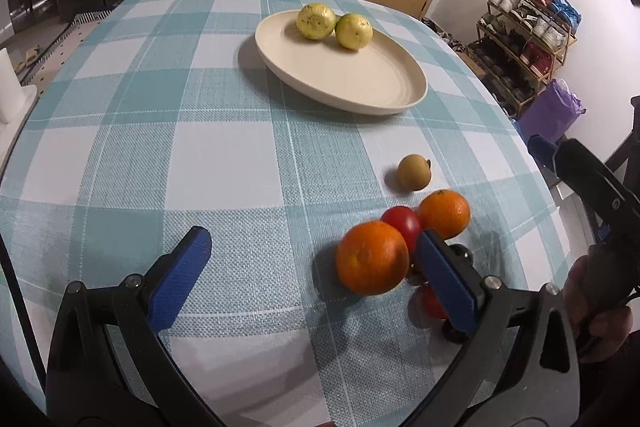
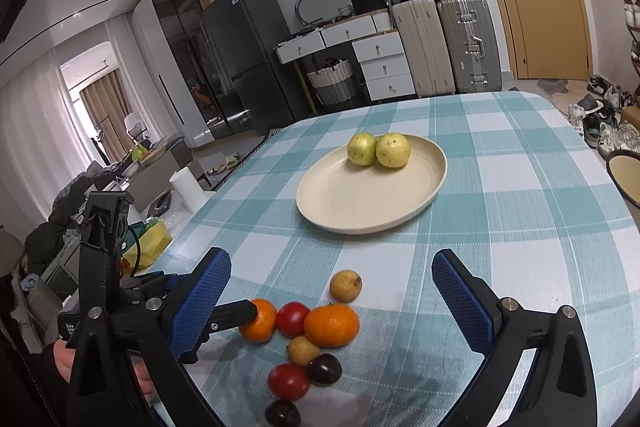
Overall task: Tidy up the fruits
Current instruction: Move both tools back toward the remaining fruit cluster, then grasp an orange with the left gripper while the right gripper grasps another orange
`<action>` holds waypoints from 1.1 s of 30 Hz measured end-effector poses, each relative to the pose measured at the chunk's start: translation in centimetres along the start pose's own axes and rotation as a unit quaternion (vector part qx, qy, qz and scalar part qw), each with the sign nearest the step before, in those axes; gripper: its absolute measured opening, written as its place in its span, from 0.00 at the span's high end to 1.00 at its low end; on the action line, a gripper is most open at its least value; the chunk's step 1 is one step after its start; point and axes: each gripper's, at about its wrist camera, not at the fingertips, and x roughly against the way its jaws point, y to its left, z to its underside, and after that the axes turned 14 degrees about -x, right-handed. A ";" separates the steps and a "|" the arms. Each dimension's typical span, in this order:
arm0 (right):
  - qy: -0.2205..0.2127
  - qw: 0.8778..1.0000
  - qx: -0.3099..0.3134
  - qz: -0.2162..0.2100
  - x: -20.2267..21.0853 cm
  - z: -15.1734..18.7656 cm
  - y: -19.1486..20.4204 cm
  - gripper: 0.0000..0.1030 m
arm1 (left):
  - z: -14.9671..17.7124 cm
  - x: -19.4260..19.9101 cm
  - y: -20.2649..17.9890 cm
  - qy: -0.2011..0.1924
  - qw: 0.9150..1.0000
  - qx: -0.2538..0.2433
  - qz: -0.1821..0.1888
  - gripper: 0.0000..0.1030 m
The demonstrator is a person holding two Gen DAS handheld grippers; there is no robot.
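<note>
A cream plate (image 1: 384, 83) (image 2: 344, 203) at the table's middle holds two yellow-green guavas (image 1: 334, 25) (image 2: 378, 149). Nearer me lies a cluster of fruit: two oranges (image 1: 372, 257) (image 2: 331, 325), two red tomatoes (image 2: 293, 319), small tan fruits (image 1: 414, 172) (image 2: 345, 285) and dark plums (image 2: 324, 369). My left gripper (image 1: 314, 239) is open and low over the cloth, with the nearer orange just inside its right finger (image 1: 444, 279). My right gripper (image 2: 330, 257) is open above the cluster, holding nothing.
A teal and white checked cloth (image 1: 200, 147) covers the table. A second bowl's rim (image 2: 624, 179) shows at the right edge. A shoe rack (image 1: 528, 39) and purple bag (image 1: 552, 115) stand beyond the table's right side; suitcases and drawers line the far wall.
</note>
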 end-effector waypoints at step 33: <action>0.028 0.999 -0.020 0.009 -0.6 1.2 -1.2 0.00 | 1.4 -0.8 0.2 0.002 0.989 0.021 0.144 0.65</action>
